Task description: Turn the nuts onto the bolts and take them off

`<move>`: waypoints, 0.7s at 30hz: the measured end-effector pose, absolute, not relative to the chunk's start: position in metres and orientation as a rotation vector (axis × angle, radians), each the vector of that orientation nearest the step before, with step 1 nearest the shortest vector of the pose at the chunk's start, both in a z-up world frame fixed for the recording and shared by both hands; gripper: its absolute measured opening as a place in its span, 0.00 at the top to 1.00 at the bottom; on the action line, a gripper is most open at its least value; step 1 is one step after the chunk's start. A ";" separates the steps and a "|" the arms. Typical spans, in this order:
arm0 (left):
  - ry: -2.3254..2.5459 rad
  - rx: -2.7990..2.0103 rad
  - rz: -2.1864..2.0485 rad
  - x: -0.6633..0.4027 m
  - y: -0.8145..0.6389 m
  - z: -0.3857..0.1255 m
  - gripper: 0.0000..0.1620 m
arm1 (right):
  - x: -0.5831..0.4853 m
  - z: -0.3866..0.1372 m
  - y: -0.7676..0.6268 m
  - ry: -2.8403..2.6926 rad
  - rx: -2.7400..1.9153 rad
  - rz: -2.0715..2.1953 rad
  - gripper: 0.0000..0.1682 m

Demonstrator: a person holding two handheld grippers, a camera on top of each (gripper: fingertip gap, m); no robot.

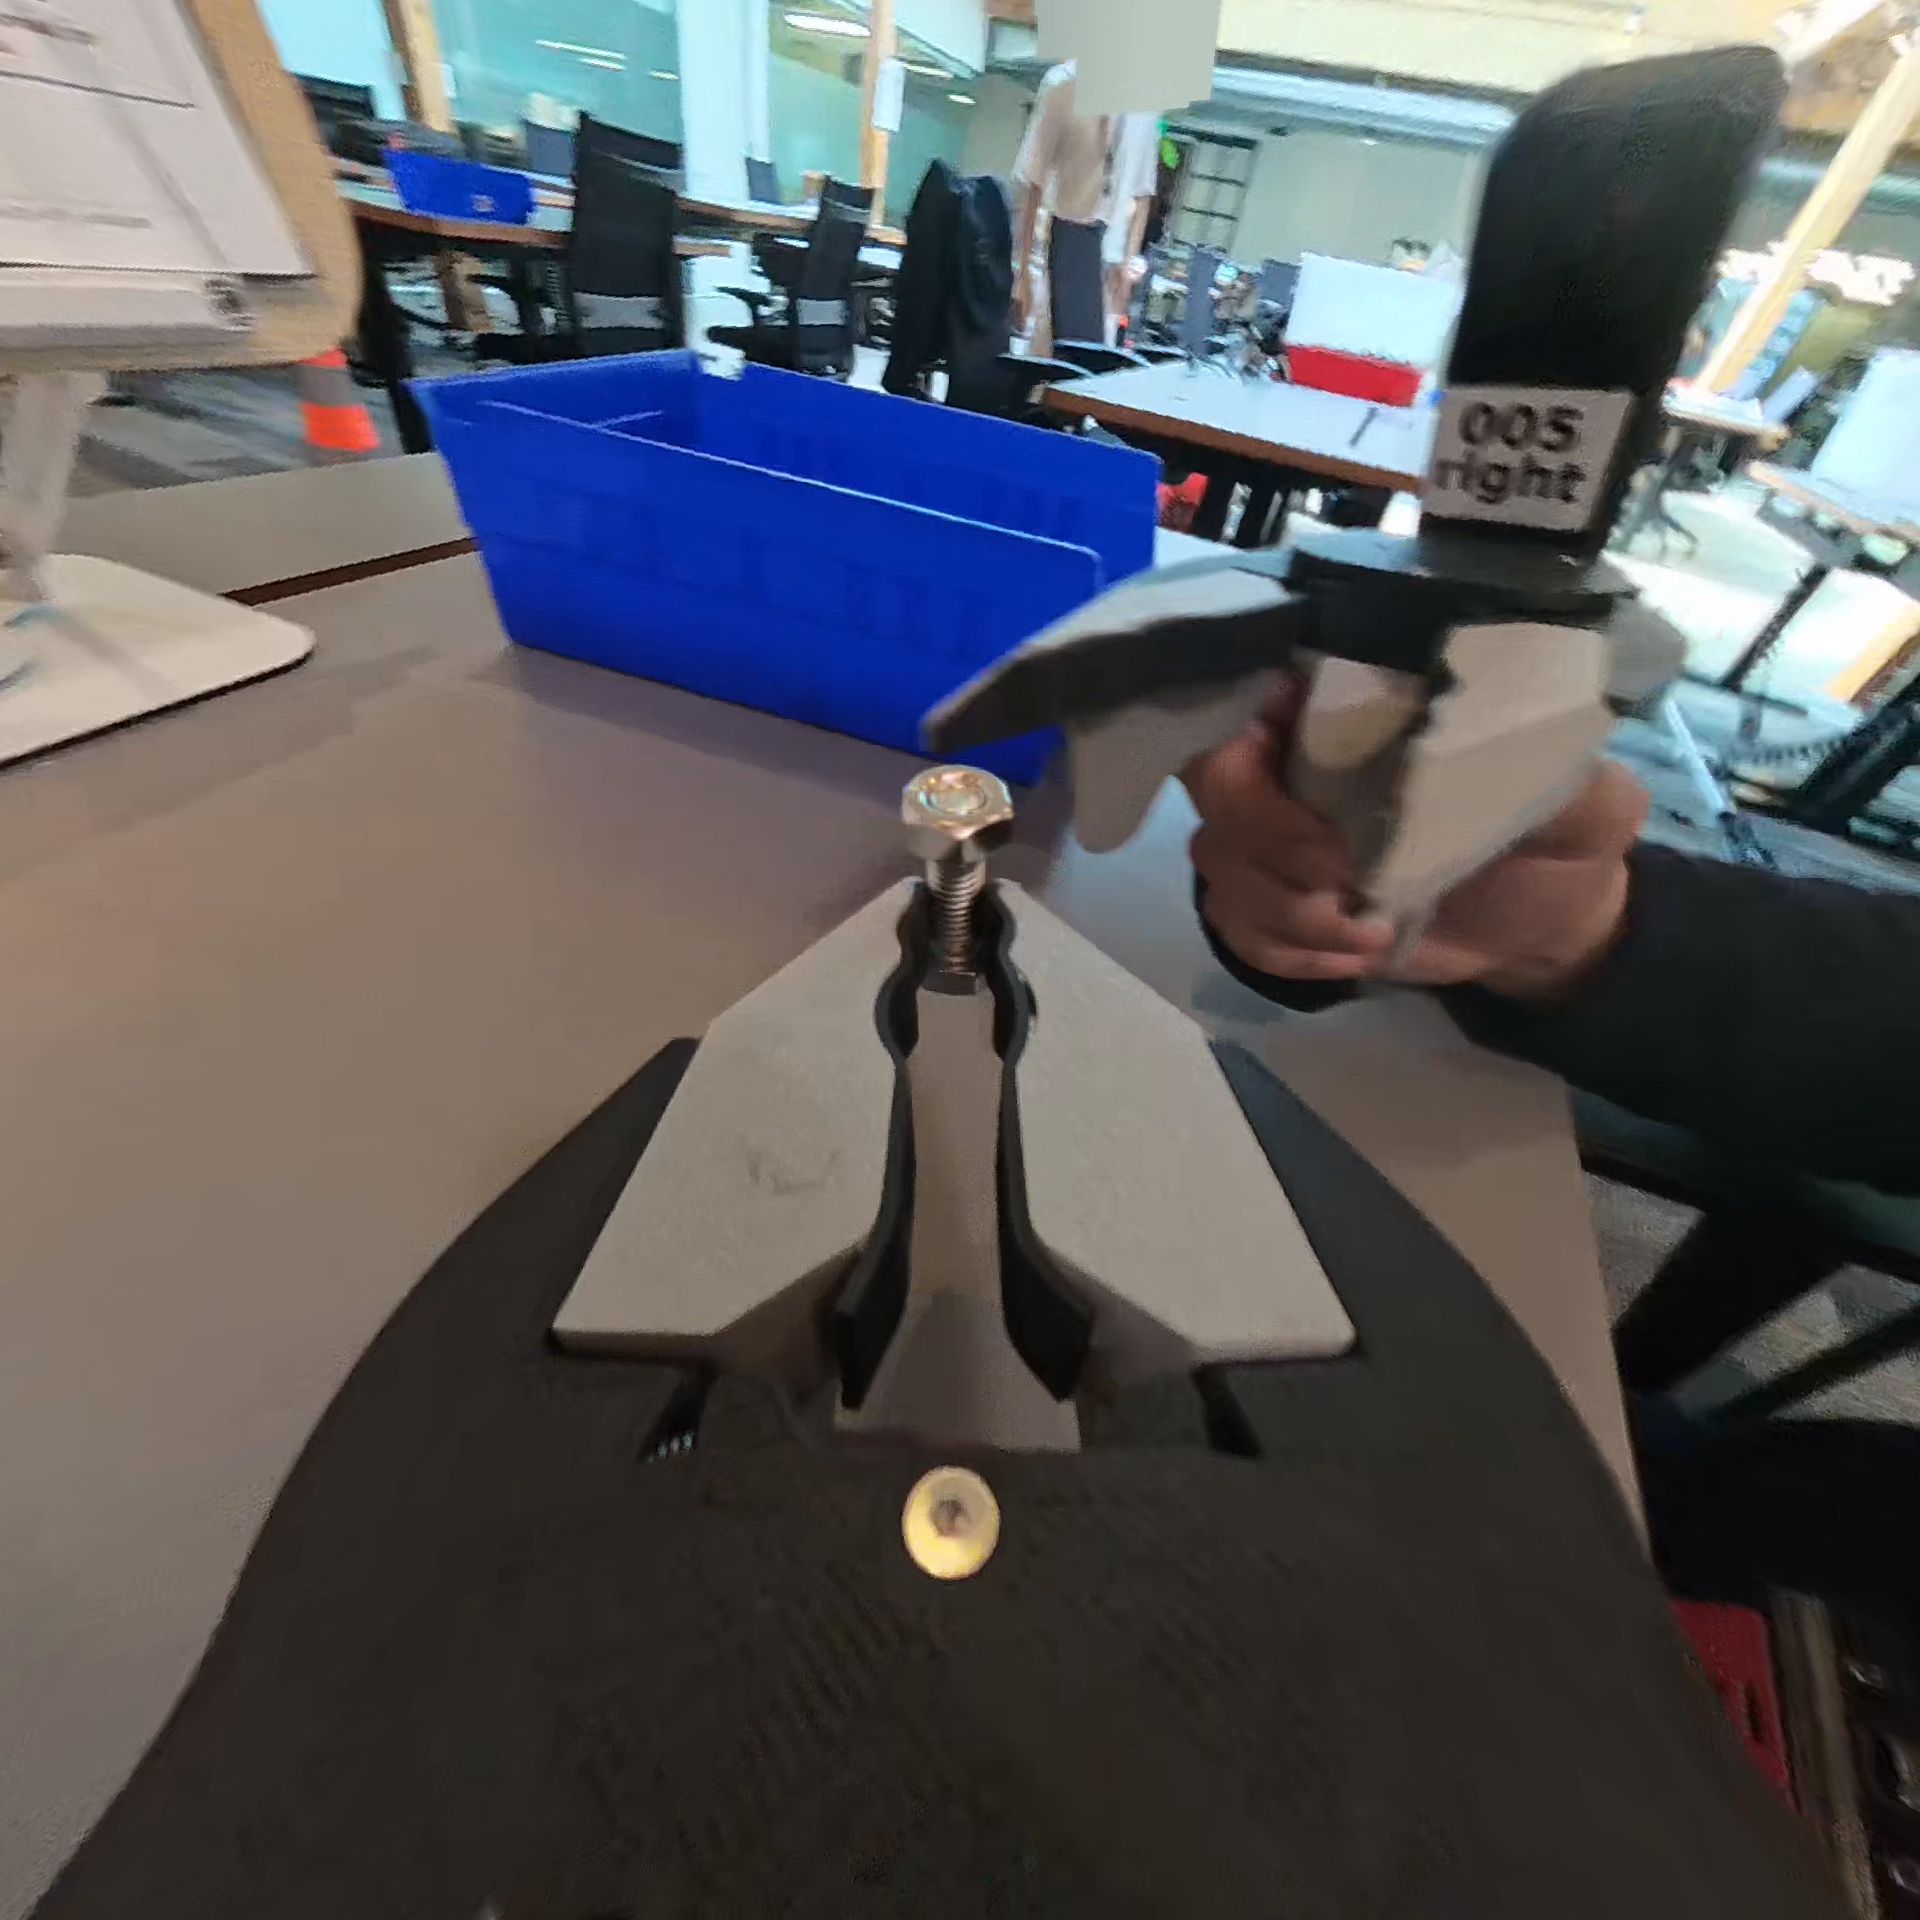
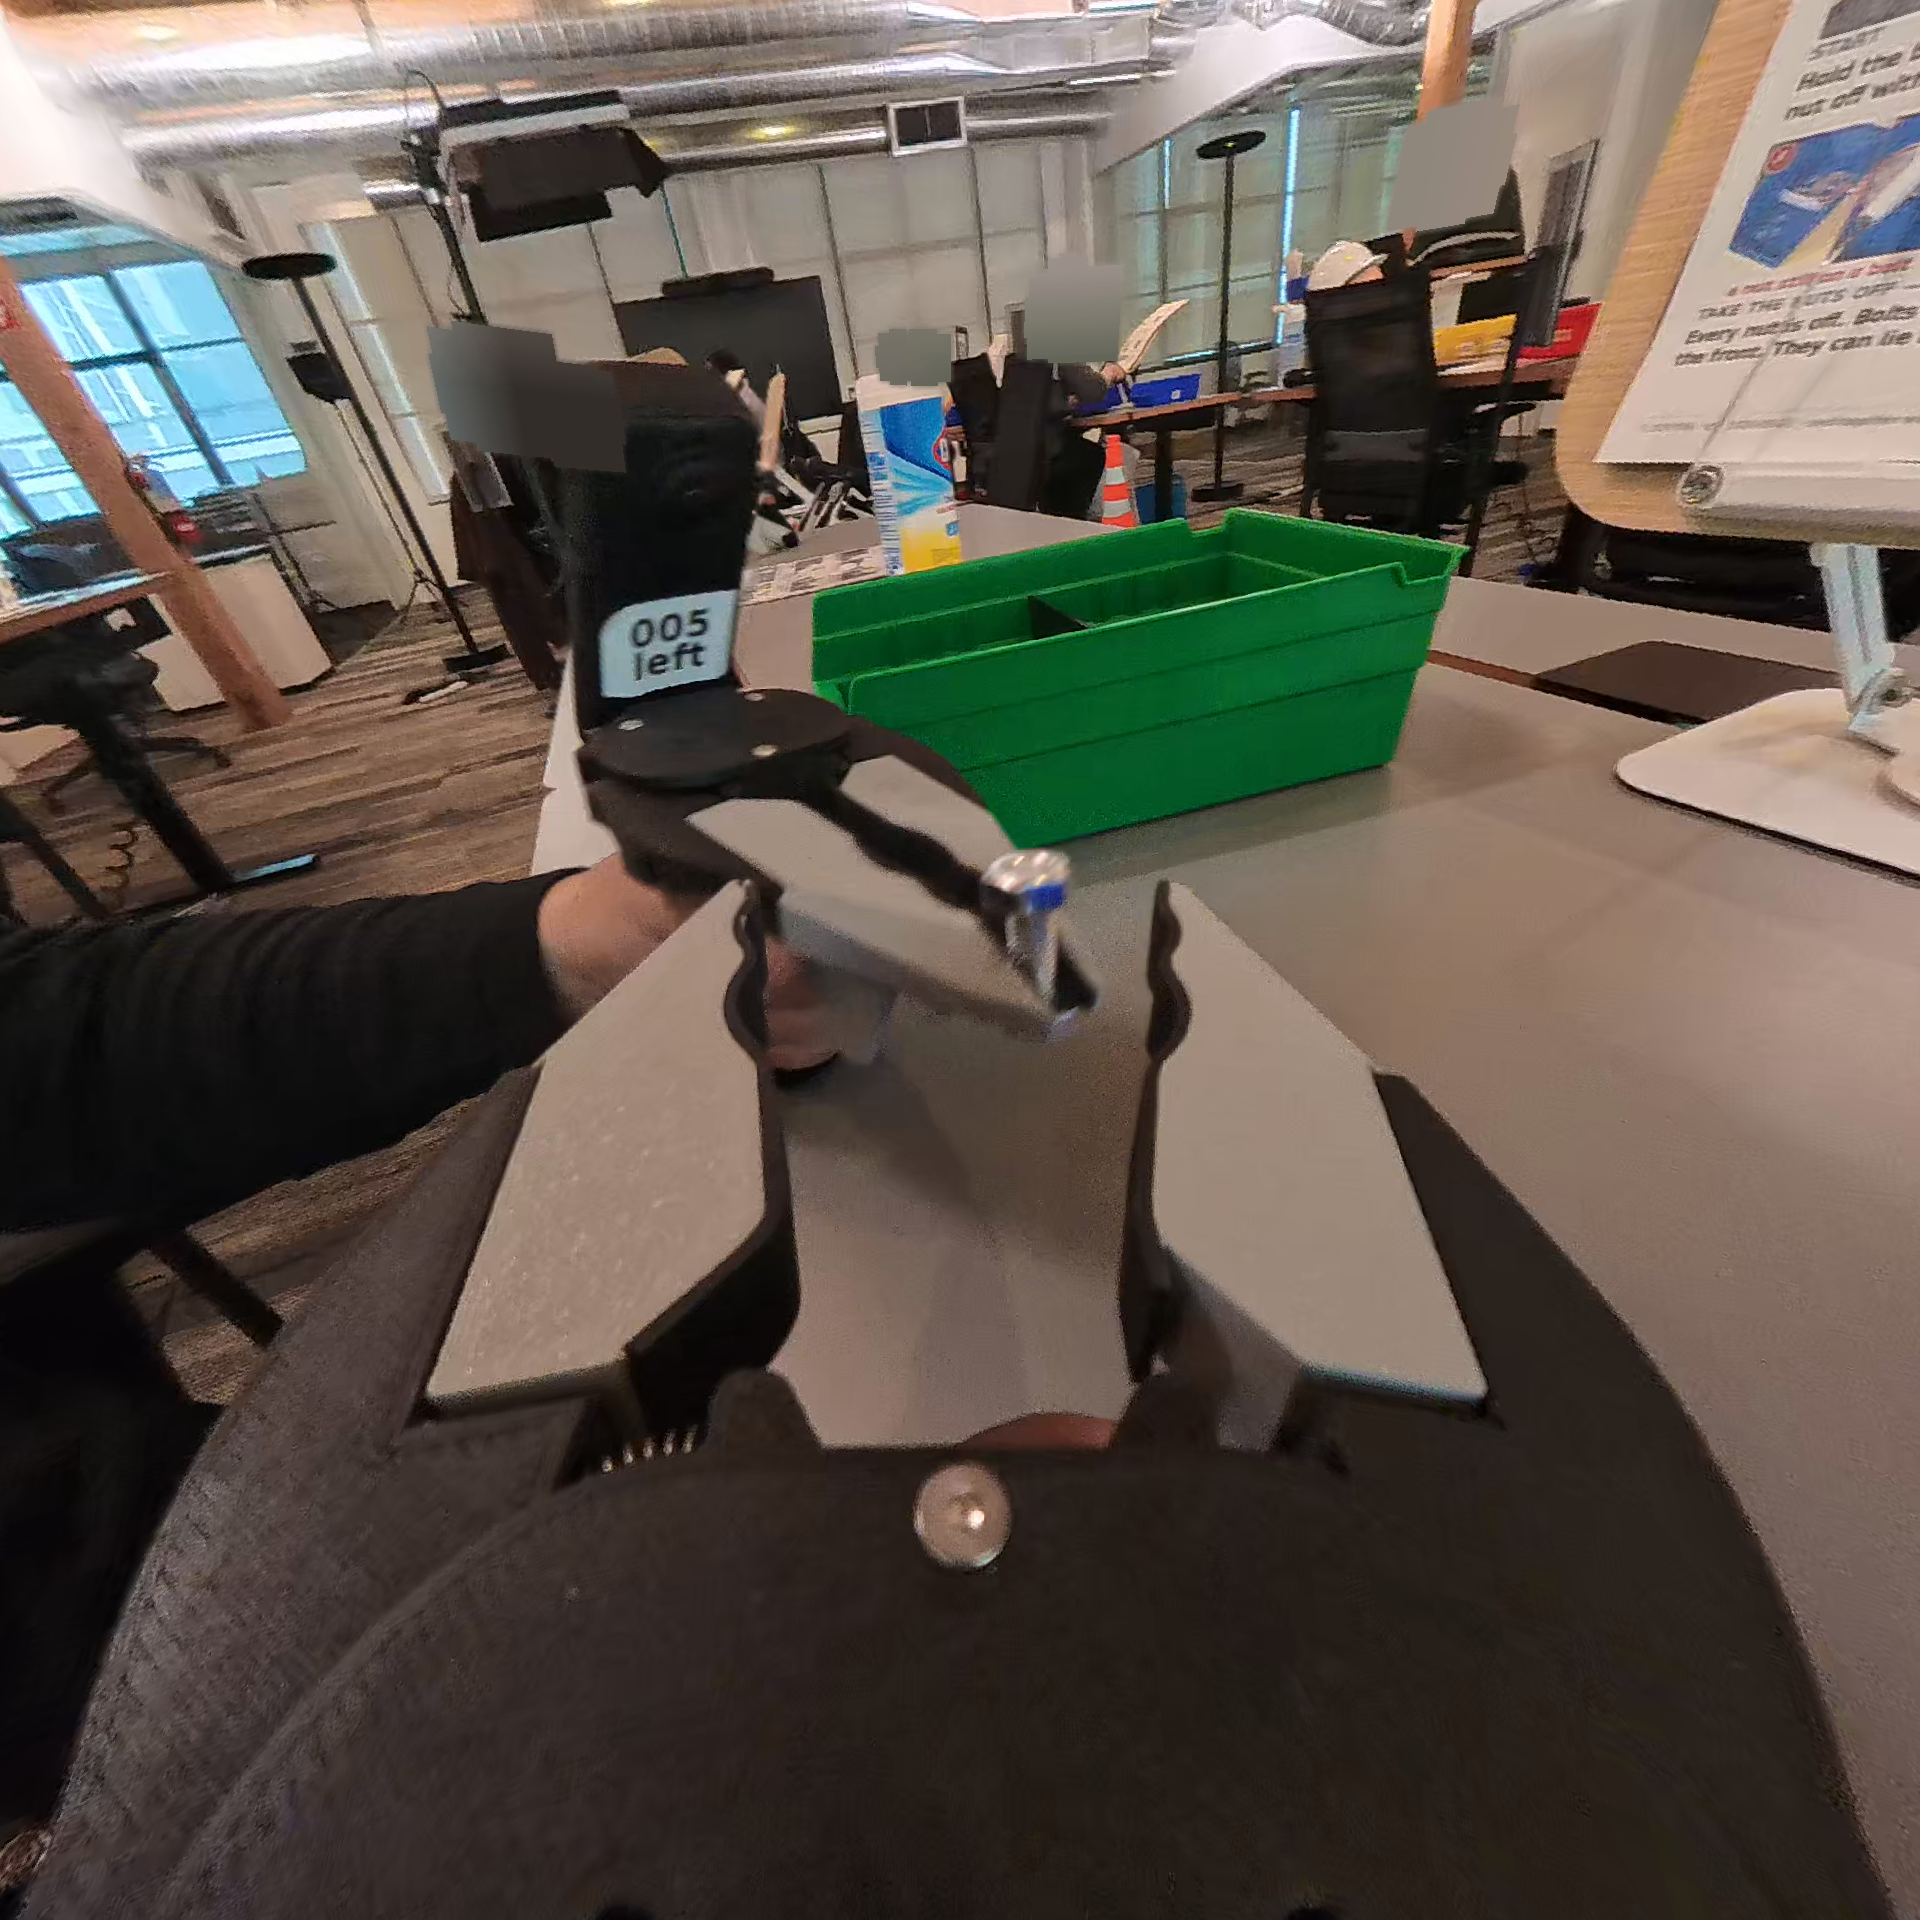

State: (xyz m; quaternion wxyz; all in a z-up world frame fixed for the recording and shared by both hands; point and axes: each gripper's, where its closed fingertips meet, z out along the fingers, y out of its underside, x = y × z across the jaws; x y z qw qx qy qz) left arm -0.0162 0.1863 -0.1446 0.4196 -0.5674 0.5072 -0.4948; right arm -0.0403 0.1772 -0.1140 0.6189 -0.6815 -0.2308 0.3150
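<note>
A silver threaded steel bolt [image 1: 954, 914] with a hex nut [image 1: 956, 808] at its tip is held pinched in the left gripper [image 1: 954, 935] fingers above the grey tabletop [image 1: 416, 883], while the right gripper [image 2: 956, 945], fingers spread and empty, is judged to need closing on the nut for turning

This is a large open-plan office used as a lab or workshop. Long desks [image 1: 1226, 416] with black office chairs [image 1: 623, 249] stand in rows, and bare silver ducts [image 2: 623, 42] run under the ceiling. On the grey table [image 1: 312, 935] stand plastic parts bins — one blue [image 1: 769, 540], one green [image 2: 1122, 665] — and an orange traffic cone [image 2: 1117, 483] stands behind.
</note>
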 end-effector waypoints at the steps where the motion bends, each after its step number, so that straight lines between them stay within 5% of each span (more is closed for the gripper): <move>1: 1.324 -1.393 -1.235 -0.014 0.177 -0.146 0.96 | -0.041 -0.115 0.178 -0.530 -1.575 0.722 0.58; 6: 1.291 -1.428 -1.180 -0.010 0.185 -0.148 0.96 | -0.051 -0.122 0.172 -0.620 -1.600 0.665 0.59; 8: 1.200 -1.483 -1.131 -0.017 0.206 -0.148 0.97 | -0.055 -0.114 0.158 -0.666 -1.538 0.769 0.89; 11: 1.228 -1.458 -1.185 -0.018 0.198 -0.146 0.96 | -0.044 -0.112 0.169 -0.550 -1.559 0.783 0.60; 18: 1.303 -1.419 -1.163 -0.010 0.182 -0.149 0.96 | -0.051 -0.127 0.173 -0.607 -1.634 0.698 0.61; 21: 1.098 -1.531 -1.106 -0.023 0.222 -0.147 0.96 | -0.057 -0.112 0.153 -0.685 -1.520 0.782 0.96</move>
